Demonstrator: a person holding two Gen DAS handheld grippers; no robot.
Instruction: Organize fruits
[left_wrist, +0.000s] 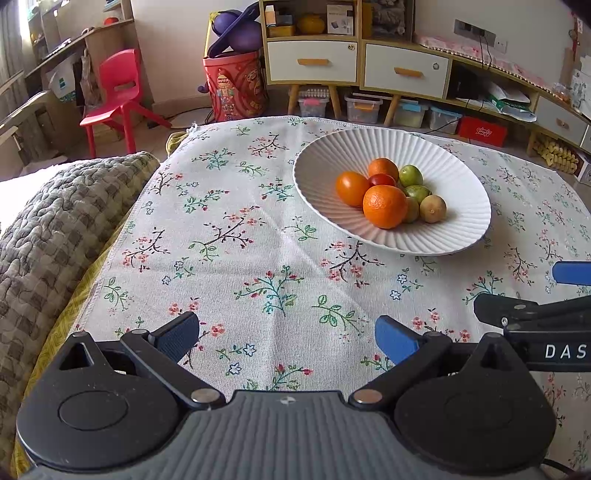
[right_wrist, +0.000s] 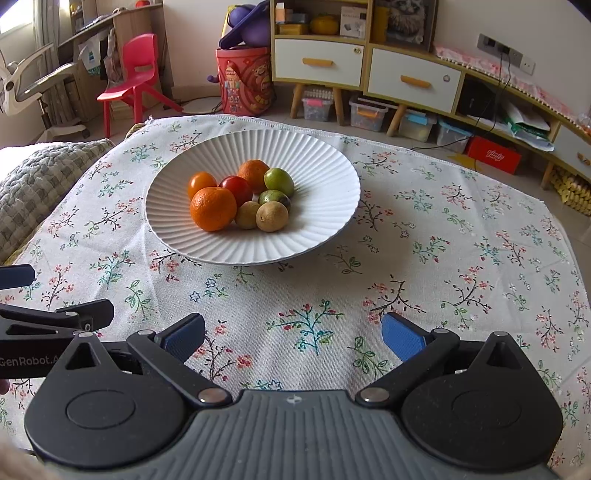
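Two sets of jaws stand spread with nothing between them: the left gripper (left_wrist: 287, 338) and right gripper (right_wrist: 293, 338) hover side by side over the floral tablecloth (right_wrist: 443, 258) on the surface. Ahead, a ribbed white plate (right_wrist: 317, 166) holds oranges (right_wrist: 213, 208), a red tomato (right_wrist: 236, 188) and green fruits (right_wrist: 279, 181) clustered together.
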